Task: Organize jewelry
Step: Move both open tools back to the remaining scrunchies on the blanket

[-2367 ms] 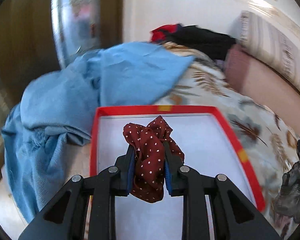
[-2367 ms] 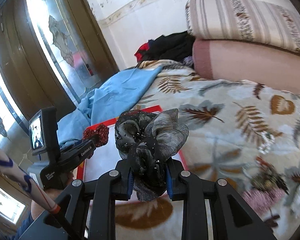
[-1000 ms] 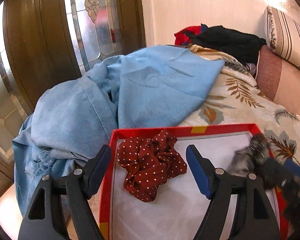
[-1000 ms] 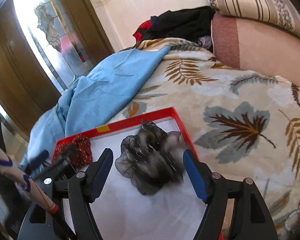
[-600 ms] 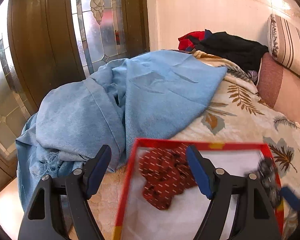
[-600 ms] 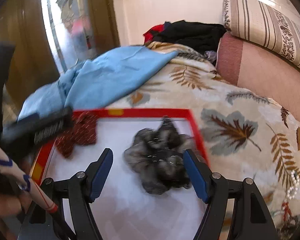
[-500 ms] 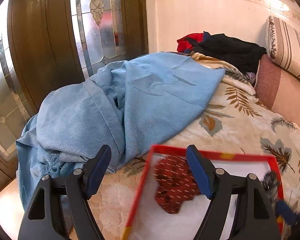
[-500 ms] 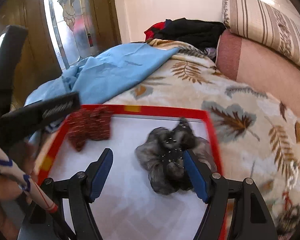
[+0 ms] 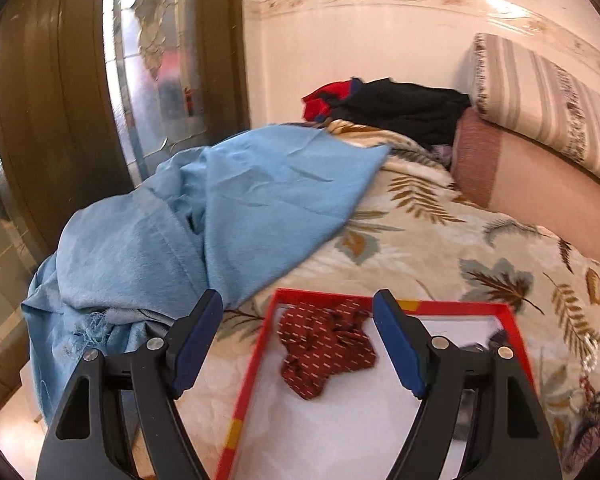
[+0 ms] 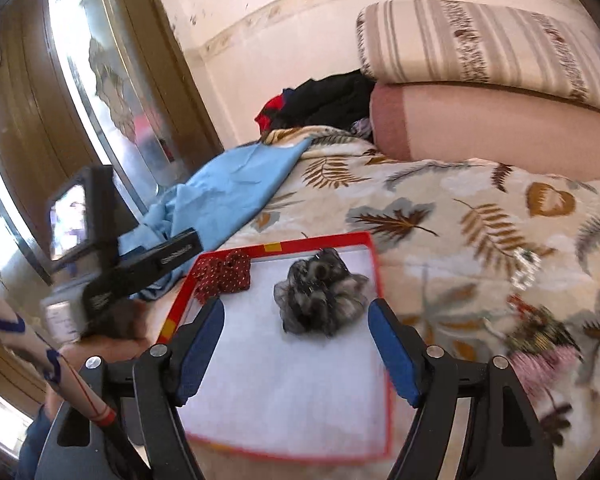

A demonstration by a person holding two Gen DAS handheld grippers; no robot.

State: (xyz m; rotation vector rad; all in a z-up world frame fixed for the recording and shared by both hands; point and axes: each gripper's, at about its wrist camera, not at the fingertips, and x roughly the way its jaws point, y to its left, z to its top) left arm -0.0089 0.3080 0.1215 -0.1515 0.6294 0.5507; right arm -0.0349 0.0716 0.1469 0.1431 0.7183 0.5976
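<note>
A red-rimmed box with a white floor [image 10: 374,264] lies on the leaf-patterned bed; it also shows in the left wrist view [image 9: 244,396]. A dark red dotted scrunchie [image 9: 326,350] lies in its far left corner, also seen in the right wrist view [image 10: 224,274]. A grey-black scrunchie [image 10: 320,298] lies in the far right part. My left gripper [image 9: 298,342] is open and empty, above the box's left side. My right gripper [image 10: 294,350] is open and empty, just in front of the grey scrunchie. The left gripper's body [image 10: 140,268] shows at the left in the right wrist view.
A blue cloth [image 9: 220,216] is heaped left of the box. Dark and red clothes [image 9: 388,104] and two pillows [image 10: 492,136] lie at the bed's head. Beaded jewelry [image 10: 524,266] and more pieces [image 10: 540,330] lie on the blanket right of the box. A glass-panelled door [image 9: 156,60] stands at left.
Both grippers opened and let the scrunchies go into the box, then drew back and up. The left gripper has shifted left, so the box now sits more to its right.
</note>
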